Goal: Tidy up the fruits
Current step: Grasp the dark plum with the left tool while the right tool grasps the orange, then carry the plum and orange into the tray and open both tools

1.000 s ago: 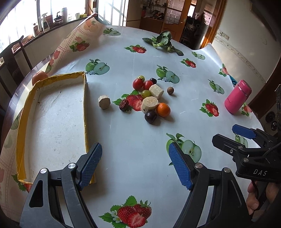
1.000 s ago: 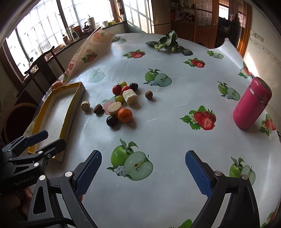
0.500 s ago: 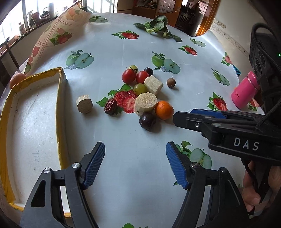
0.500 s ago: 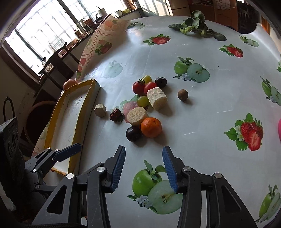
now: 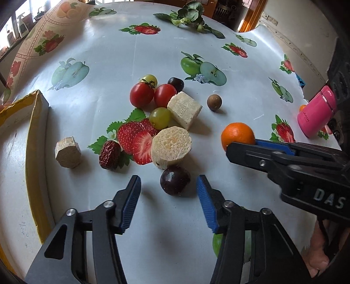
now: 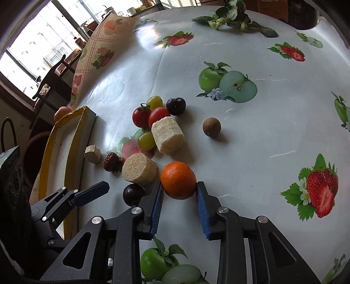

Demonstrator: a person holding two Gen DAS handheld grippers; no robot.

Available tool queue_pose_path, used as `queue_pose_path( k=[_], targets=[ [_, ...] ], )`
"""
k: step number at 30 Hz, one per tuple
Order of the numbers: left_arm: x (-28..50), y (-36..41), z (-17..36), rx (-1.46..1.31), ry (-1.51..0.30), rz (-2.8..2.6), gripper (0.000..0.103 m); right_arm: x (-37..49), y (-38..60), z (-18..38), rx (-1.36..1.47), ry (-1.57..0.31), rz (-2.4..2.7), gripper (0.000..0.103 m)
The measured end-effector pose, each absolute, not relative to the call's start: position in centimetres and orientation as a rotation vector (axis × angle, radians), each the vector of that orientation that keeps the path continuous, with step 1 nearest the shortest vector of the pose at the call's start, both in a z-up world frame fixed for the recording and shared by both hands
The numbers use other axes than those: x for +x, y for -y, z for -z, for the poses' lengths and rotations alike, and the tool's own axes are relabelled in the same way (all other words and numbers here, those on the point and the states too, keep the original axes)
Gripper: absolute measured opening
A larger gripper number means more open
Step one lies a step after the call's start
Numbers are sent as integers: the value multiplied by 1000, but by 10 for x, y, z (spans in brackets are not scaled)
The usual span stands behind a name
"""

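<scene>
Nearest in the right wrist view, the right gripper [image 6: 179,194] is seen with its blue pads set against both sides of an orange [image 6: 178,180] resting on the fruit-print tablecloth [image 6: 262,135]; its jaws have just been closing, and the orange is pinched at their tips. In the left wrist view, the left gripper [image 5: 168,194] is lowered around a dark plum [image 5: 175,180]. Its jaws have also just been narrowing, but a gap is visible on each side of the plum, so the fruit is bracketed, not gripped.

Just beyond the plum a round pale cut piece [image 5: 171,145] is noted, with a wrinkled red date [image 5: 110,154] to its left and a smaller tan cut piece [image 5: 67,152] beside the yellow-edged tray [image 5: 32,135]. The tray lies at the left, its white floor bare where seen.

Farther back, a green grape [image 5: 160,118], a second pale block [image 5: 184,109], two red cherry tomatoes [image 5: 141,95], a yellow-green grape [image 5: 149,80] and another dark plum [image 5: 176,84] are clustered together. A small brown round fruit [image 5: 214,102] lies apart to the right.

At the right edge a pink bottle [image 5: 317,113] stands. Leafy greens [image 5: 189,16] are recorded at the far side of the table.
</scene>
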State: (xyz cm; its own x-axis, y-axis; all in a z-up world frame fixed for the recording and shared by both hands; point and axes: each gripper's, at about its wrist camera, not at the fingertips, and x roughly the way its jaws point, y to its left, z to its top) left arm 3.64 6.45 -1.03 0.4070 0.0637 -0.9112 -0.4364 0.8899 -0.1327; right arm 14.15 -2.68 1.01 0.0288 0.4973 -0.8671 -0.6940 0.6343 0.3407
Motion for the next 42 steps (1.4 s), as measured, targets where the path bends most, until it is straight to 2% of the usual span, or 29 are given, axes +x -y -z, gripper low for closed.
queue_pose_path(
  k=[1, 2, 3, 20, 42],
  targets=[
    [38, -63, 11, -361, -1110, -335, 34, 141, 32, -14, -176, -1230, -926, 31],
    [39, -61, 11, -354, -1110, -328, 26, 141, 37, -19, -161, -1223, -921, 31],
    [40, -58, 11, -352, -1112, -324, 24, 140, 43, -22, -142, -1220, -922, 31],
    [-37, -60, -35, -404, -1047, -416, 24, 81, 81, -46, -97, -1203, -950, 31],
    [-133, -97, -58, -431, -999, -565, 24, -11, 48, -64, -175, -1173, -1100, 31]
  ],
)
